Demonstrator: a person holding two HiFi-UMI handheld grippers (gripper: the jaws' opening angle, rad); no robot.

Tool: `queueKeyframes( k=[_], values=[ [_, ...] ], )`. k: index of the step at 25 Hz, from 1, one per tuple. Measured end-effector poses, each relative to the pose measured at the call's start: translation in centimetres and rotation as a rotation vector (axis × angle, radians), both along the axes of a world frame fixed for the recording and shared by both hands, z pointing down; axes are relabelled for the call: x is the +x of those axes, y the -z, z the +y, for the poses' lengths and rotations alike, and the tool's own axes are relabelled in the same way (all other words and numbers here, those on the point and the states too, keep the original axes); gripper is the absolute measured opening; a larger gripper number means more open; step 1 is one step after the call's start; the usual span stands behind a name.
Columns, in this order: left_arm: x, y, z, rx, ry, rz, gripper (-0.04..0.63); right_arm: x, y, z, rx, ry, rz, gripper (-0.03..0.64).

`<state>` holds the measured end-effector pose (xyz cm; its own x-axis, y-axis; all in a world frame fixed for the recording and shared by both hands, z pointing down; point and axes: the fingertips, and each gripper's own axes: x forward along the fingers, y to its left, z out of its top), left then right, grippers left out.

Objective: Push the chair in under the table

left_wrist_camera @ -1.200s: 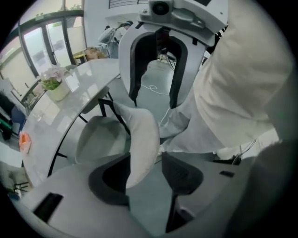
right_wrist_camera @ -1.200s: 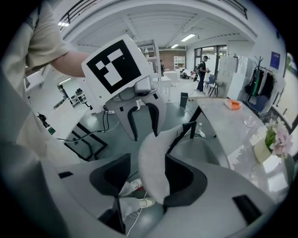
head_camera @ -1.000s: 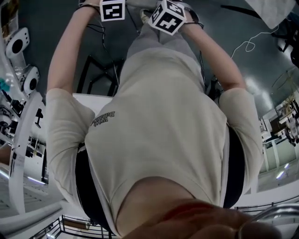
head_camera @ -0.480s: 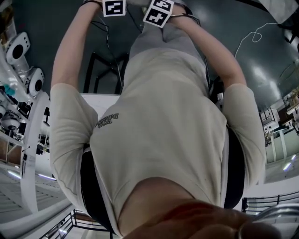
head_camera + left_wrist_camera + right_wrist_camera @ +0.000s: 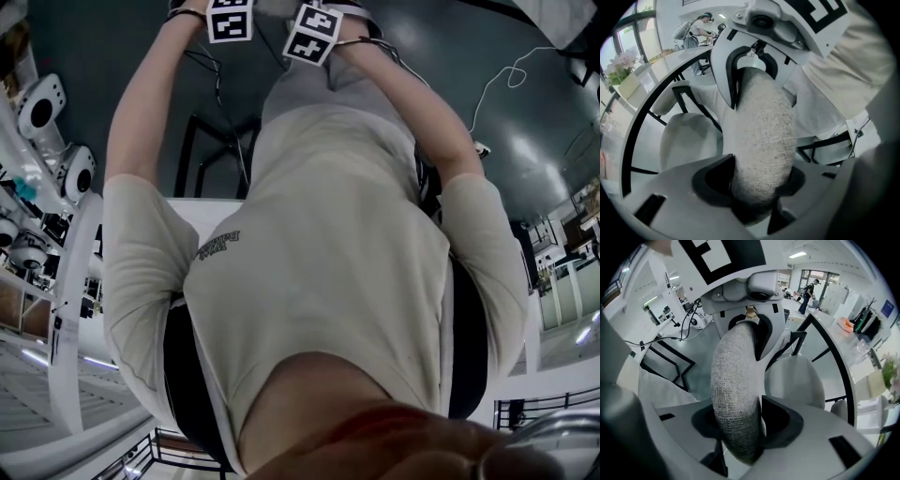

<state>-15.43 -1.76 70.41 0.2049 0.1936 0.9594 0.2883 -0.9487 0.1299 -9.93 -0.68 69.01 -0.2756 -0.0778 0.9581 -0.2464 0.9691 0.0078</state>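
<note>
Two claws: my left claw (image 5: 761, 169) and my right claw (image 5: 739, 414).
Jaws: they have just been closing, and each pair squeezes the chair back (image 5: 764, 117).
Chair back: grey and woolly, running from one claw to the other.
Seat (image 5: 686, 140): white, down below my claws.
Table (image 5: 656, 68): its black rim curves just past the seat.

Dark glossy floor (image 5: 534, 112), bright windows (image 5: 647, 44) (pink flowers (image 5: 619, 65) beside them), ceiling lights (image 5: 799, 255) overhead.
</note>
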Motion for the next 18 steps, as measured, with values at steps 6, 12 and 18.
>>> queueKeyframes(
  k=[6,12,18],
  values=[
    [1.1,0.4,-3.6,0.050,0.045,0.023,0.204,1.3,0.6,-3.4,0.068,-0.012,0.017,0.183],
    [2.4,0.8,-6.2,0.066,0.048,0.050,0.165,2.6,1.4,-6.4,0.089,0.018,0.027,0.150],
    [3.5,1.1,-8.8,0.073,0.038,0.061,0.153,3.6,1.3,-9.0,0.104,-0.003,0.010,0.164]
  ],
)
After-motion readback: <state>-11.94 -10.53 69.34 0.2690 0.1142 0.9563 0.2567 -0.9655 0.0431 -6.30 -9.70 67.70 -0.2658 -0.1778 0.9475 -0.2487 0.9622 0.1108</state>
